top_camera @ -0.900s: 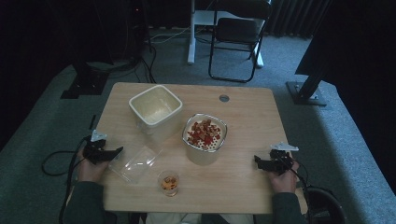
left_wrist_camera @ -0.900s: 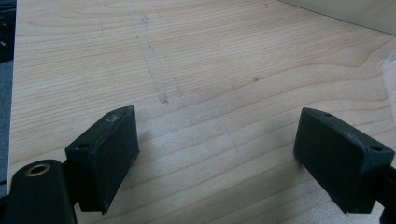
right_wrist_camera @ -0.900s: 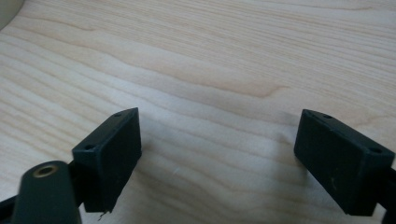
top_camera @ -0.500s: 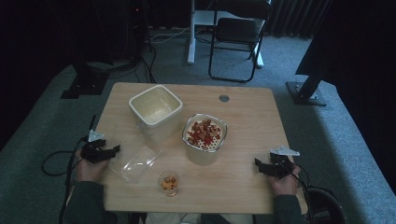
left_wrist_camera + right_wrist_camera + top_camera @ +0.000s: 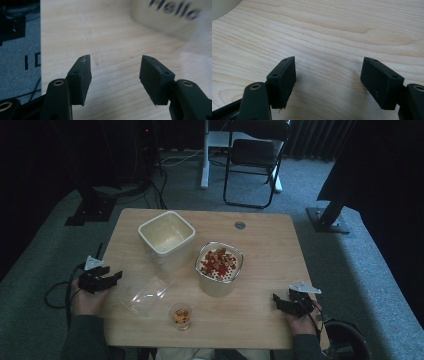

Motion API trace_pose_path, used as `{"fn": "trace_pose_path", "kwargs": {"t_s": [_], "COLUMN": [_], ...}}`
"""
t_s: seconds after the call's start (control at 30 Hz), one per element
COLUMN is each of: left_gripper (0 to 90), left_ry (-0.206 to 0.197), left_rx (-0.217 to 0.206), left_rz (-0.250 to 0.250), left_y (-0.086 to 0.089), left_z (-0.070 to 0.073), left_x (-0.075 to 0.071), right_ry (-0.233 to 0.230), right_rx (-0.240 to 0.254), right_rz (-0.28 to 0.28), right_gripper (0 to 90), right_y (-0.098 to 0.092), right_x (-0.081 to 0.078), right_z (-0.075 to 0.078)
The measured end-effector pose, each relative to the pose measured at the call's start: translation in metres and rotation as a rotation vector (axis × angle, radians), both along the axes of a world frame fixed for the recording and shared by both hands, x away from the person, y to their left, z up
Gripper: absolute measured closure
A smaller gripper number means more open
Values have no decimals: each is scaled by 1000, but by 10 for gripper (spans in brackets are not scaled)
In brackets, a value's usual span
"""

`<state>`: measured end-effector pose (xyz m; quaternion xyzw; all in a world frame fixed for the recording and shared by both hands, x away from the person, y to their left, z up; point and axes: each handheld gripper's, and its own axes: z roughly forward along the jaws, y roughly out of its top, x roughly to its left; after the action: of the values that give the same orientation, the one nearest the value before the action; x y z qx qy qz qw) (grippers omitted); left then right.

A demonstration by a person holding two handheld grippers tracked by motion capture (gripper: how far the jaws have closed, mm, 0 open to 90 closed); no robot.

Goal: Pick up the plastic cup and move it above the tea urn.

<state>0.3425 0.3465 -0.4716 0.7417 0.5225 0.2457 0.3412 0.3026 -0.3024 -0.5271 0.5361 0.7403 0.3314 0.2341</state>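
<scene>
On the table point(image 5: 280, 270), near its left edge, the left hand-held gripper point(image 5: 116, 276) is pointing right toward a clear lid point(image 5: 145, 295), its jaws spread with nothing between them. In the left gripper view the left hand-held gripper point(image 5: 115, 72) is hovering over bare wood, with a blurred cream wall bearing dark letters at upper right. The clear lid is lying flat, its long axis running from near left to far right, just beside the front of a cream tub point(image 5: 166, 236). That tub is sitting empty and upright at the table's far left. Just right of it a second tub point(image 5: 219, 270) is holding red and orange pieces. A small cup point(image 5: 180, 316) with orange contents is standing near the front edge, between the lid and the second tub.

At the right front corner the right hand-held gripper point(image 5: 275, 301) is pointing left across the table, well apart from the tubs. In the right gripper view the right hand-held gripper point(image 5: 327, 75) is showing its jaws spread wide over bare wood grain, holding nothing. A hand point(image 5: 89, 300) is gripping the left tool and another hand point(image 5: 299, 320) the right. A chair point(image 5: 255, 155) is standing on the floor beyond the table.
</scene>
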Motion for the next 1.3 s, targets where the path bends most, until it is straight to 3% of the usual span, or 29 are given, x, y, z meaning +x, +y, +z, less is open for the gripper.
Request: {"fn": "trace_pose_path", "kwargs": {"t_s": [0.1,0.23,0.33,0.43,0.57,0.77,0.9,1.0,1.13,1.3], "left_gripper": [434,436,442,479,504,533,571,661,799,829], "left_ry": [-14,-22,-22,-3,10,59,86,97,71,38], "left_rx": [-5,-31,-36,-7,-14,-34,-23,-16,-30,-65], "left_rz": [-11,-32,-56,-50,-52,-68,-62,-62,-90,-133], "left_y": [-5,-13,-24,-33,-33,-31,-31,-31,-30,-26], "left_z": [13,20,19,15,12,7,1,-3,-3,1], "left_x": [-10,-24,-34,-42,-50,-59,-60,-58,-56,-55], "right_ry": [-1,-1,0,0,0,0,0,0,0,0], "right_rx": [2,-1,0,1,1,0,0,0,1,1], "right_rz": [-8,-11,-13,-13,-13,-13,-13,-13,-13,-13], "right_gripper": [278,278,278,278,278,278,278,278,278,278], "right_y": [1,1,1,1,1,1,1,1,1,1], "right_x": [-1,-2,-2,-2,-2,-2,-2,-2,-2,-2], "right_z": [0,0,0,0,0,0,0,0,0,0]}}
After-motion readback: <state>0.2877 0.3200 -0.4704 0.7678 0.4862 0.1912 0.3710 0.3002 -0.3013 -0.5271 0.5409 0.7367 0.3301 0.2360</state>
